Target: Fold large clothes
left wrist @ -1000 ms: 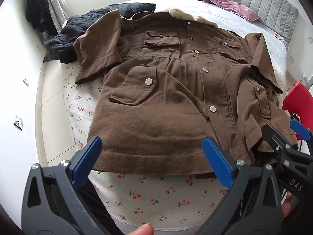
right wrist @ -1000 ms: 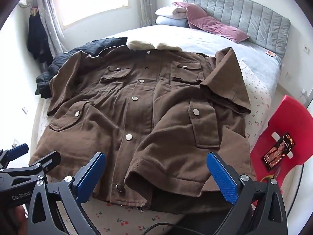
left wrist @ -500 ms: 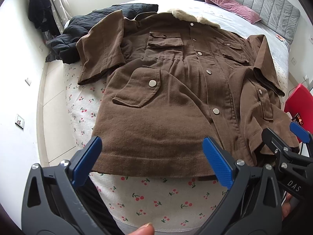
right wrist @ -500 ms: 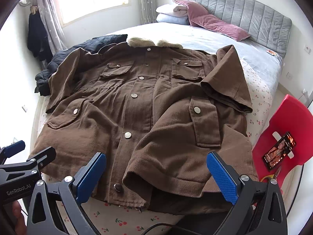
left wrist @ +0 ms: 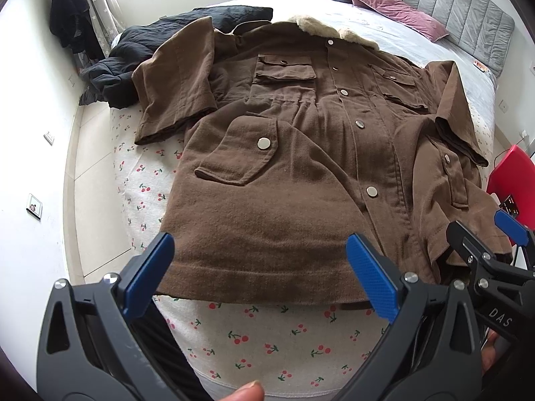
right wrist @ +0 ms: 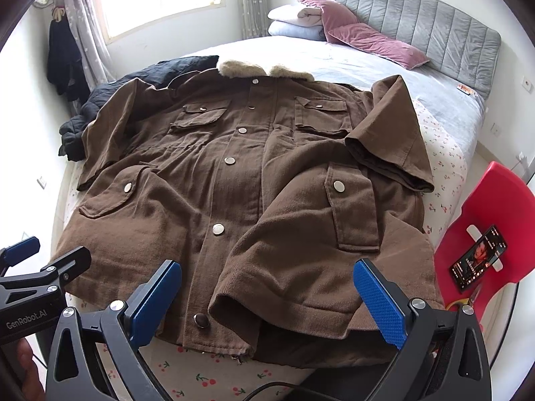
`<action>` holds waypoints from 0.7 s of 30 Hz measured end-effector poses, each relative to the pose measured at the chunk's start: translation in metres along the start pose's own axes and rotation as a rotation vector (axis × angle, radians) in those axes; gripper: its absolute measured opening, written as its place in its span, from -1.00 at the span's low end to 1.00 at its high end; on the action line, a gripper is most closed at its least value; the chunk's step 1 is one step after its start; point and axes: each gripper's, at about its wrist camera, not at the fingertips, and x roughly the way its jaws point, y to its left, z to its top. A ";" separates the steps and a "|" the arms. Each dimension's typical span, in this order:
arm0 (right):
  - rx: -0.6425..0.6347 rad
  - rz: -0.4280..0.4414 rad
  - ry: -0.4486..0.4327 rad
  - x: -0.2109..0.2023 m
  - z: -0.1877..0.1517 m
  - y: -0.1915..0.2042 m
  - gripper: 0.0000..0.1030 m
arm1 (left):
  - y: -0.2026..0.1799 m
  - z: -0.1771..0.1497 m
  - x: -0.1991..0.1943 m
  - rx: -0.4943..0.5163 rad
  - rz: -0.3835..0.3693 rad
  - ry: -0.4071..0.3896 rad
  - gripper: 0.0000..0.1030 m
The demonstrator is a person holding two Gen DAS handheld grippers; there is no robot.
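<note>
A large brown coat point(left wrist: 301, 153) with a cream fur collar and metal snaps lies face up on the bed, hem toward me; it also shows in the right wrist view point(right wrist: 240, 180). Both sleeves are folded in over its sides. My left gripper point(left wrist: 260, 270) is open and empty, hovering just above the left part of the hem. My right gripper point(right wrist: 267, 294) is open and empty above the right part of the hem. Each gripper shows at the edge of the other's view.
A black quilted jacket point(left wrist: 140, 63) lies at the bed's far left. Pillows point(right wrist: 337, 26) and a grey headboard point(right wrist: 434, 20) are at the far end. A red chair point(right wrist: 485, 234) with a phone stands right of the bed. The cherry-print sheet point(left wrist: 267, 341) covers the near edge.
Both grippers have moved slightly forward and lower toward the coat's hem. Both stay open. The coat has not moved.
</note>
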 end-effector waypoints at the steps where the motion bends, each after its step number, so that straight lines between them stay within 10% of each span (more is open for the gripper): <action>1: -0.002 -0.001 0.001 0.000 0.000 0.000 1.00 | 0.000 0.000 0.000 0.000 0.000 -0.001 0.99; 21: -0.001 -0.001 0.009 0.003 -0.001 -0.001 1.00 | 0.002 0.001 -0.001 0.001 0.005 0.004 0.99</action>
